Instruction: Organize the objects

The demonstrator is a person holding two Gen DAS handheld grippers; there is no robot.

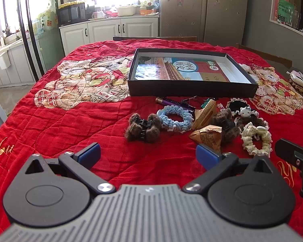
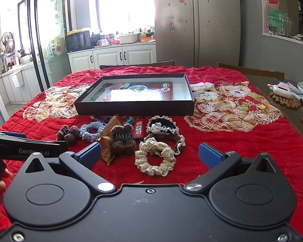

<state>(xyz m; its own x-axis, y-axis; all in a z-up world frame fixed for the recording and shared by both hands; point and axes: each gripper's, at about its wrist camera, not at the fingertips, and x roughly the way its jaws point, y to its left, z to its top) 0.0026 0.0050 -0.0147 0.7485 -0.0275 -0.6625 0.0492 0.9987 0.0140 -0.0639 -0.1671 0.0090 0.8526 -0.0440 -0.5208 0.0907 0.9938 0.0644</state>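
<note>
Box (image 1: 192, 86): holds one printed book (image 1: 181, 68) | both hand-held grippers (image 1: 148, 155) (image 2: 150, 154): spread wide, empty

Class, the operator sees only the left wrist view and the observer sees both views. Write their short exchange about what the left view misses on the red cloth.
Operator: Is anything hidden behind the brown clip right of the packets?
Observer: Yes, a red lighter lies between that clip and the cat scrunchie.
Operator: I see only an edge of the right gripper. Is it open?
Observer: Its jaws stand wide open and hold nothing.
</note>
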